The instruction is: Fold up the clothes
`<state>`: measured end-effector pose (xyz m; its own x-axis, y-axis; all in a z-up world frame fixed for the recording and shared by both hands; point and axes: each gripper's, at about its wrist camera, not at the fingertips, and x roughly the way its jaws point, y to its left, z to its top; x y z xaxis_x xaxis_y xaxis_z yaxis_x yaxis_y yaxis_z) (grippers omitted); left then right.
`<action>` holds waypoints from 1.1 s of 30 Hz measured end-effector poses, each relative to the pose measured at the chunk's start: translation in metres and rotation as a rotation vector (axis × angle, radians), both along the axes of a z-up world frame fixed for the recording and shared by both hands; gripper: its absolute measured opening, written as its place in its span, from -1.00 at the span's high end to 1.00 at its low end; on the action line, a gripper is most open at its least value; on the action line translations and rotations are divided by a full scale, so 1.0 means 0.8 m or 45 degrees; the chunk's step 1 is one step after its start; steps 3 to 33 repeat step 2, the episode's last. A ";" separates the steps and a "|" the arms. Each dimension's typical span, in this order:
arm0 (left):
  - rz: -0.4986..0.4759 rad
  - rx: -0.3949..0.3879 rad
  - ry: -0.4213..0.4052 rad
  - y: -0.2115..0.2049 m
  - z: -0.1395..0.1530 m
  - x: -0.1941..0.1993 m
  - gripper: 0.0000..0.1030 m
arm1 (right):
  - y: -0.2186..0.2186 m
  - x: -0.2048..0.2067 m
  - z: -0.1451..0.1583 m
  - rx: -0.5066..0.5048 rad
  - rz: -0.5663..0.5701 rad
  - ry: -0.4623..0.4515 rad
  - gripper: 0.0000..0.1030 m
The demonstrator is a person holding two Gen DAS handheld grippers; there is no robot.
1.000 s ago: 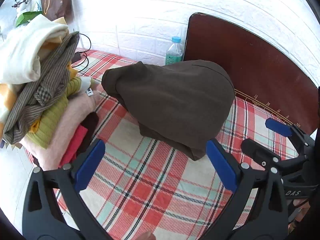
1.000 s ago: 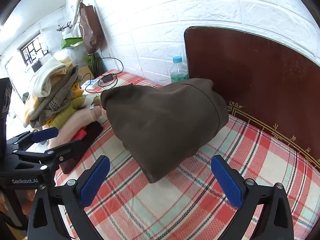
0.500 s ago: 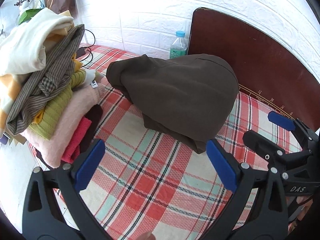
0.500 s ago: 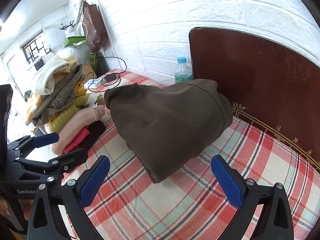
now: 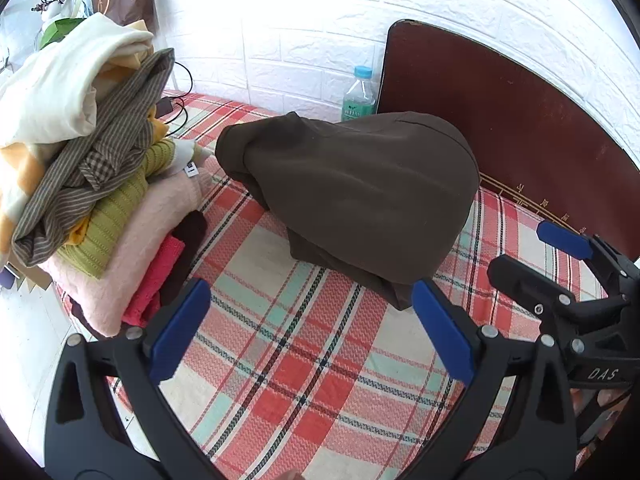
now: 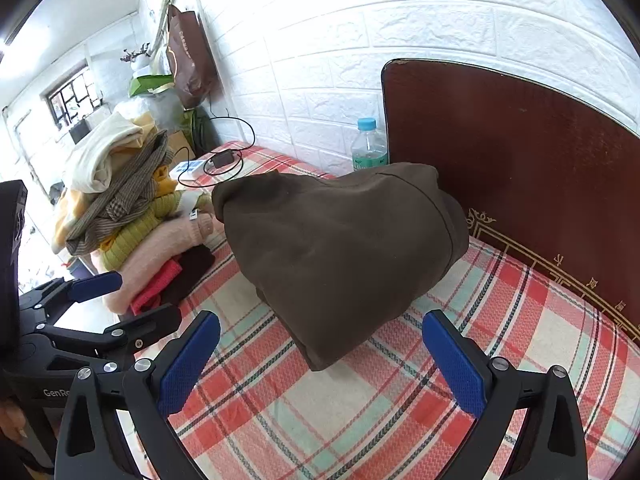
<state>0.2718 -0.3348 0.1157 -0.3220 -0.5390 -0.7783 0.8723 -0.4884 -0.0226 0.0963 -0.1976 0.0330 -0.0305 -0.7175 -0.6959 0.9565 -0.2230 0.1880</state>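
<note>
Both claws, left (image 5: 312, 332) and right (image 6: 322, 364), hang wide and empty at the bottom of each frame, above the plaid cloth (image 5: 280, 364). Mid-frame lies the brown garment (image 5: 360, 196), folded into a thick bundle; it looks soft, light and floppy. I'd pinch its near corner, since the smooth top offers no grip.

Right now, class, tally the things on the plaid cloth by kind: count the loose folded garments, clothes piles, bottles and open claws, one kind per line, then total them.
Loose folded garments: 1, the brown garment
Clothes piles: 1, the stacked pile
Bottles: 1, the water bottle
Open claws: 2, left claw and right claw
Total: 5
</note>
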 end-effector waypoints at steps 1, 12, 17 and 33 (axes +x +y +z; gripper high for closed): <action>-0.003 0.011 0.001 -0.002 -0.001 0.000 -0.95 | 0.000 0.000 0.000 -0.001 0.001 -0.003 -1.00; -0.001 0.029 -0.001 -0.003 -0.002 -0.001 -0.96 | 0.000 0.000 0.001 -0.004 -0.002 -0.001 -1.00; -0.001 0.029 -0.001 -0.003 -0.002 -0.001 -0.96 | 0.000 0.000 0.001 -0.004 -0.002 -0.001 -1.00; -0.001 0.029 -0.001 -0.003 -0.002 -0.001 -0.96 | 0.000 0.000 0.001 -0.004 -0.002 -0.001 -1.00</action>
